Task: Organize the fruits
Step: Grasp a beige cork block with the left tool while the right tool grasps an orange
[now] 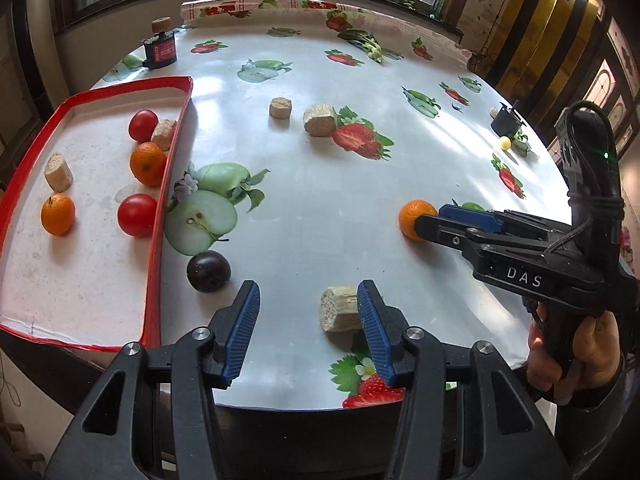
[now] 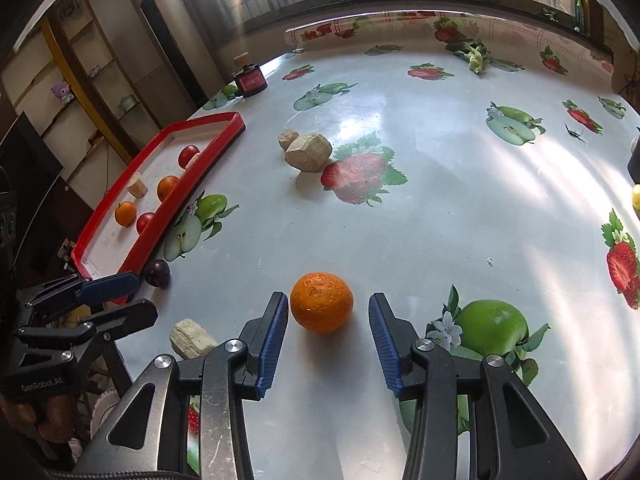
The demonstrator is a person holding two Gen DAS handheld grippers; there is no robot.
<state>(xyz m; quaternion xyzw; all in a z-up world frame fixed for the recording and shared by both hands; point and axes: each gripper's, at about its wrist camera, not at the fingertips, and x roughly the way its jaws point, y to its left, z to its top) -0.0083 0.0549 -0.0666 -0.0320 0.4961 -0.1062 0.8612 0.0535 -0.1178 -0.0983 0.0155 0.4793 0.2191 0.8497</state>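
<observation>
An orange (image 2: 322, 302) lies on the fruit-print table between the fingertips of my right gripper (image 2: 328, 298), which is open, with a gap on each side. In the left wrist view the same orange (image 1: 412, 216) shows partly behind that gripper (image 1: 434, 218). My left gripper (image 1: 308, 284) is open and empty near the table's front edge. A beige chunk (image 1: 338, 312) lies against its right finger, and a dark plum (image 1: 209, 271) sits just beyond its left finger. The red-rimmed tray (image 1: 160, 216) on the left holds two tomatoes, two oranges and two beige chunks.
Two more beige chunks (image 1: 320, 120) lie mid-table. A black jar with a cork (image 1: 160, 50) stands at the far left. At the right edge sit a small black object (image 1: 506, 120) and a yellow ball (image 1: 505, 143). A hand (image 1: 576, 344) holds the right gripper.
</observation>
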